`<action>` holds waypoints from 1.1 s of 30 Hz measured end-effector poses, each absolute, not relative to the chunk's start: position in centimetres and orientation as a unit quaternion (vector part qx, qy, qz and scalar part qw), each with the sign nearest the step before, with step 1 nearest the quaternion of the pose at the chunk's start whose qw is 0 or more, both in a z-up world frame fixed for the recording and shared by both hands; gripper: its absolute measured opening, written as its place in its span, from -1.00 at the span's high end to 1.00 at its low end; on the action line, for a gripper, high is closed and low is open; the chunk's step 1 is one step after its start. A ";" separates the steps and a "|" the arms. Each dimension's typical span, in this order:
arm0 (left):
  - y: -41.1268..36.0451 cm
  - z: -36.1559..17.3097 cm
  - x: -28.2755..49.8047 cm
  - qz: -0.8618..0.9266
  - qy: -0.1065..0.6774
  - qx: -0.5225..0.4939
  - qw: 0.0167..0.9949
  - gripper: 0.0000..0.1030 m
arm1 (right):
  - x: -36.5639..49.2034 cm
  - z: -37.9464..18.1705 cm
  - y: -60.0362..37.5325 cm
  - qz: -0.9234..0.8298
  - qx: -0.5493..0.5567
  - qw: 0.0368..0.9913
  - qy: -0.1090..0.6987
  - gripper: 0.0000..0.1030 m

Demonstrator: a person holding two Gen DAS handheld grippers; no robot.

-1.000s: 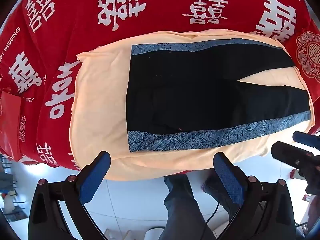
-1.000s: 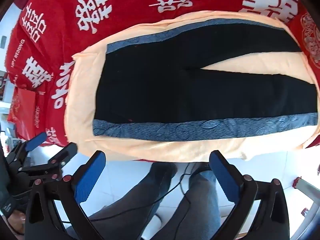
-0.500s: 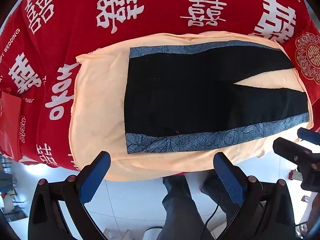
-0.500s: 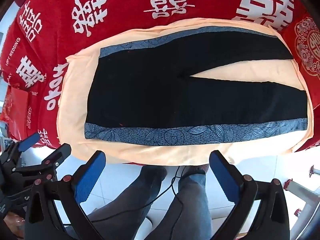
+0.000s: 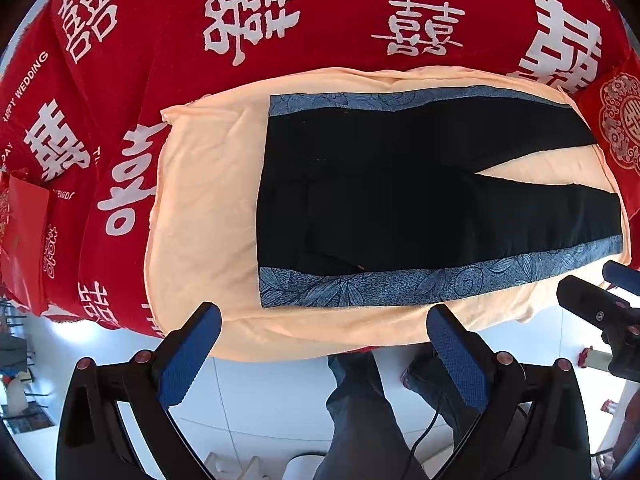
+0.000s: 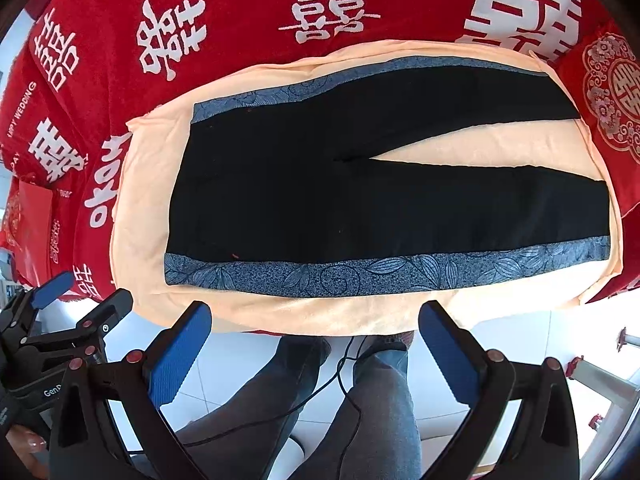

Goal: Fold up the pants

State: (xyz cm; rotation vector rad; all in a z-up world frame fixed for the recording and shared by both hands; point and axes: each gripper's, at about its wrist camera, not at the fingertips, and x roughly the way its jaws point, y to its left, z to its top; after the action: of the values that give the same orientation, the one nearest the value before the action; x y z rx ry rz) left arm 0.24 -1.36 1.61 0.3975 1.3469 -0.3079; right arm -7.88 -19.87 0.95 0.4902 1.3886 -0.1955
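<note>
Bright, even daylight; sharp (edges fisheye-warped).

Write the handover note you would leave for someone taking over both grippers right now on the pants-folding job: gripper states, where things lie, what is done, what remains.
Left gripper: open, empty, held off the near edge of the table, touching nothing.
Right gripper: open, empty, likewise off the near edge.
The black pants with blue floral side stripes lie flat and unfolded on the peach cloth, which covers the red tablecloth with white characters. Waistband to the left, legs spread in a V to the right.
Done: pants laid out flat.
Left: every fold. Probably start by bringing one leg over the other, then fold lengthwise.
</note>
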 end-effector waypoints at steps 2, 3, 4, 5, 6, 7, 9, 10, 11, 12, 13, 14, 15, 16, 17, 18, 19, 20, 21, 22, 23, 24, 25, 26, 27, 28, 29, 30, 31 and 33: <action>-1.4 1.7 0.3 -0.141 0.617 0.183 0.753 -1.00 | -7.8 1.1 -19.9 -0.088 0.222 0.737 0.633 -1.00; -1.4 1.7 0.3 -0.141 0.616 0.183 0.753 -1.00 | -7.7 1.1 -19.9 -0.087 0.221 0.737 0.633 -1.00; -1.5 1.8 0.3 -0.140 0.616 0.183 0.753 -1.00 | -7.7 1.1 -20.0 -0.086 0.220 0.737 0.633 -1.00; -1.5 1.8 0.2 -0.139 0.615 0.184 0.754 -1.00 | -7.7 1.1 -20.0 -0.085 0.219 0.737 0.633 -1.00; -1.5 1.8 0.2 -0.139 0.615 0.184 0.754 -1.00 | -7.6 1.2 -20.1 -0.085 0.219 0.737 0.634 -1.00; -1.6 1.9 0.1 -0.137 0.614 0.184 0.755 -1.00 | -7.7 1.2 -20.1 -0.085 0.218 0.737 0.634 -1.00; -1.7 1.9 0.1 -0.136 0.614 0.183 0.755 -1.00 | -7.8 1.2 -20.2 -0.085 0.216 0.737 0.634 -1.00; -1.8 1.9 0.0 -0.134 0.614 0.183 0.756 -1.00 | -7.8 1.2 -20.2 -0.085 0.217 0.737 0.634 -1.00; -1.9 2.0 0.0 -0.134 0.614 0.184 0.756 -1.00 | -7.8 1.2 -20.2 -0.085 0.217 0.737 0.634 -1.00; -1.9 2.0 -0.1 -0.133 0.614 0.184 0.756 -1.00 | -7.9 1.2 -20.3 -0.085 0.218 0.737 0.634 -1.00; -1.9 2.0 0.0 -0.134 0.614 0.184 0.756 -1.00 | -7.9 1.2 -20.4 -0.084 0.218 0.738 0.634 -1.00; -2.0 2.0 -0.1 -0.134 0.613 0.184 0.757 -1.00 | -8.0 1.2 -20.5 -0.084 0.218 0.738 0.633 -1.00; -2.1 2.1 -0.2 -0.134 0.612 0.185 0.757 -1.00 | -8.0 1.2 -20.6 -0.083 0.218 0.738 0.633 -1.00; -2.2 2.1 -0.2 -0.133 0.611 0.186 0.758 -1.00 | -8.1 1.2 -20.7 -0.082 0.218 0.739 0.632 -1.00; -2.3 2.1 -0.4 -0.133 0.610 0.187 0.759 -1.00 | -8.1 1.3 -20.7 -0.081 0.217 0.740 0.632 -1.00; -2.4 2.2 -0.5 -0.132 0.609 0.188 0.759 -1.00 | -8.2 1.3 -20.8 -0.080 0.217 0.740 0.632 -1.00; -2.5 2.3 -0.6 -0.131 0.608 0.188 0.760 -1.00 | -8.2 1.3 -20.9 -0.079 0.218 0.740 0.632 -1.00; -2.6 2.4 -0.7 -0.130 0.607 0.189 0.761 -1.00 | -8.3 1.3 -21.0 -0.078 0.218 0.740 0.631 -1.00; -2.7 2.4 -0.8 -0.128 0.607 0.189 0.762 -1.00 | -8.3 1.4 -21.1 -0.078 0.218 0.740 0.631 -1.00; -2.8 2.6 -0.9 -0.126 0.605 0.189 0.763 -1.00 | -8.3 1.4 -21.3 -0.077 0.218 0.741 0.631 -1.00; -2.9 2.7 -1.0 -0.125 0.604 0.188 0.764 -1.00 | -8.4 1.4 -21.4 -0.076 0.218 0.741 0.630 -1.00; -2.9 2.8 -1.2 -0.123 0.603 0.188 0.765 -1.00 | -8.5 1.5 -21.6 -0.075 0.218 0.742 0.630 -1.00; -3.1 2.9 -1.3 -0.122 0.603 0.188 0.766 -1.00 | -8.6 1.5 -21.8 -0.074 0.218 0.742 0.629 -1.00; -3.2 2.9 -1.4 -0.121 0.603 0.188 0.766 -1.00 | -8.7 1.5 -21.9 -0.073 0.218 0.742 0.629 -1.00; -3.3 3.0 -1.6 -0.119 0.602 0.187 0.767 -1.00 | -8.8 1.6 -22.1 -0.072 0.217 0.743 0.629 -1.00; -3.5 3.1 -1.7 -0.117 0.602 0.187 0.767 -1.00 | -8.8 1.7 -22.2 -0.071 0.217 0.744 0.629 -1.00; -3.6 3.2 -1.8 -0.116 0.602 0.186 0.768 -1.00 | -8.9 1.7 -22.4 -0.069 0.215 0.744 0.629 -1.00; -3.8 3.3 -2.0 -0.114 0.601 0.186 0.769 -1.00 | -9.0 1.8 -22.6 -0.067 0.214 0.745 0.629 -1.00; -3.9 3.4 -2.2 -0.113 0.601 0.186 0.769 -1.00 | -9.0 1.9 -22.7 -0.066 0.213 0.745 0.629 -1.00; -4.2 3.6 -2.5 -0.109 0.600 0.184 0.771 -1.00 | -9.2 2.0 -22.9 -0.061 0.211 0.746 0.629 -1.00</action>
State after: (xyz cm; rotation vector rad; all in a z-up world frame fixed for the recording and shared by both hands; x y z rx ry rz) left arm -2.52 -4.18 3.61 0.3993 1.3021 -0.2355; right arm -9.18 -22.93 2.00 0.4620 1.3761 -0.1336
